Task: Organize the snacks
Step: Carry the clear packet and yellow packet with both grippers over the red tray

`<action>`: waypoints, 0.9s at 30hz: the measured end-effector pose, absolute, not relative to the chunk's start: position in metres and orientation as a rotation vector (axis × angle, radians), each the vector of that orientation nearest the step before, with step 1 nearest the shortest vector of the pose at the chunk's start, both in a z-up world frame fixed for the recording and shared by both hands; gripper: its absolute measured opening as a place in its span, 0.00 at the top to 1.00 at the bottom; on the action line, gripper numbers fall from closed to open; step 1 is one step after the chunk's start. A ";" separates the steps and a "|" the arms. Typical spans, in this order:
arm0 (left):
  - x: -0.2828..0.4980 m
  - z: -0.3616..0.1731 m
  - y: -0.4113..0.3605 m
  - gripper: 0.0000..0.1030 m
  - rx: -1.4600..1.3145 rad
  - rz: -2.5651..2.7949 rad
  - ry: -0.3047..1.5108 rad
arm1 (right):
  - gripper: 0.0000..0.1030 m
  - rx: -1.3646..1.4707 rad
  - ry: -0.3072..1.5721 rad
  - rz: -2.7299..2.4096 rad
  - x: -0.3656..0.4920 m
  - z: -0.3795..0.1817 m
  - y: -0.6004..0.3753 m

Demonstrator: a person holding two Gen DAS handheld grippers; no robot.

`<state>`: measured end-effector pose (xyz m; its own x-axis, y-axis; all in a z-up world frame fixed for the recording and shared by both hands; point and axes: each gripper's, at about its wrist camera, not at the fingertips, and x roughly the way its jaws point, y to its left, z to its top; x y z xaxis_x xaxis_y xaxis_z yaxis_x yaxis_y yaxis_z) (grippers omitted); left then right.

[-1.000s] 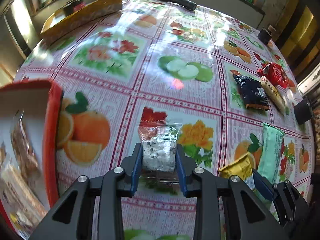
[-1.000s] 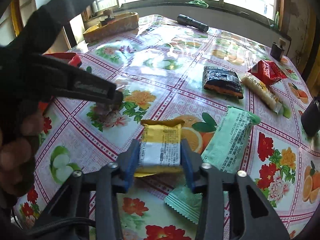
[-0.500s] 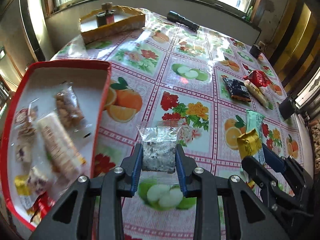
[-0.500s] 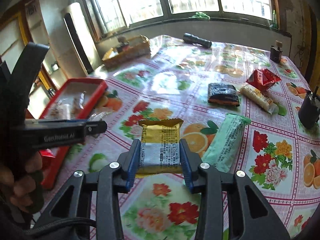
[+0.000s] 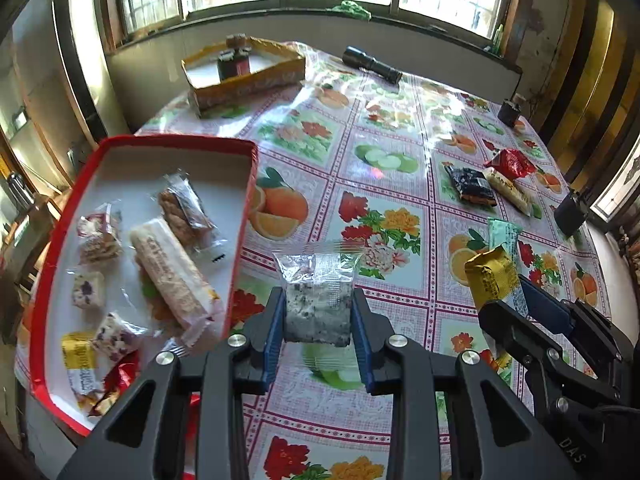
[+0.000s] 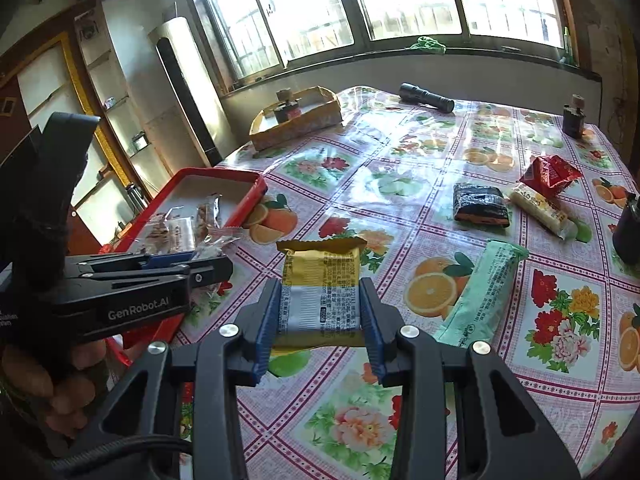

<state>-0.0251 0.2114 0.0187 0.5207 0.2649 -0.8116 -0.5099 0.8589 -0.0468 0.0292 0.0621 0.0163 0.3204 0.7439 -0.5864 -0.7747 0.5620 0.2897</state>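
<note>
Left gripper (image 5: pixel 319 318): blue pads clamp a clear-wrapped speckled white nougat square (image 5: pixel 317 300), held above the floral vinyl tablecloth (image 5: pixel 384 128).
Right gripper (image 6: pixel 320 320): pinches a yellow-and-silver foil snack packet (image 6: pixel 320 286), also lifted off the cloth.
Red rectangular tray (image 5: pixel 176 144): near left, holding several wrapped snacks.
Mint-green long wrapper (image 6: pixel 482 294): right of the yellow packet, flat on the cloth.
Black pouch (image 6: pixel 480 204), pale bar (image 6: pixel 540 208), red bag (image 6: pixel 550 174): far right, clustered.
Black flashlight (image 6: pixel 426 97): far edge.

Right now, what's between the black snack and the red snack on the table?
A pale yellow snack bar lies between the black snack and the red snack; the red one overlaps its far end. The right wrist view shows it best.
</note>
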 end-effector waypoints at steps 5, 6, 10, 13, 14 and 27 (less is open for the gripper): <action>-0.034 0.027 0.213 0.70 -0.283 0.491 0.886 | 0.61 -0.033 0.749 1.012 0.026 0.018 0.063; -0.036 0.029 0.213 0.70 -0.279 0.494 0.881 | 0.61 -0.034 0.750 1.013 0.025 0.018 0.064; -0.042 0.033 0.215 0.70 -0.275 0.508 0.864 | 0.61 -0.030 0.753 1.026 0.022 0.018 0.067; -0.046 0.034 0.217 0.70 -0.273 0.516 0.856 | 0.61 -0.031 0.750 1.039 0.018 0.020 0.070; -0.047 0.035 0.218 0.70 -0.274 0.517 0.854 | 0.61 -0.032 0.749 1.041 0.017 0.021 0.070; -0.066 0.040 0.232 0.70 -0.287 0.559 0.825 | 0.60 -0.009 0.764 1.113 0.006 0.026 0.086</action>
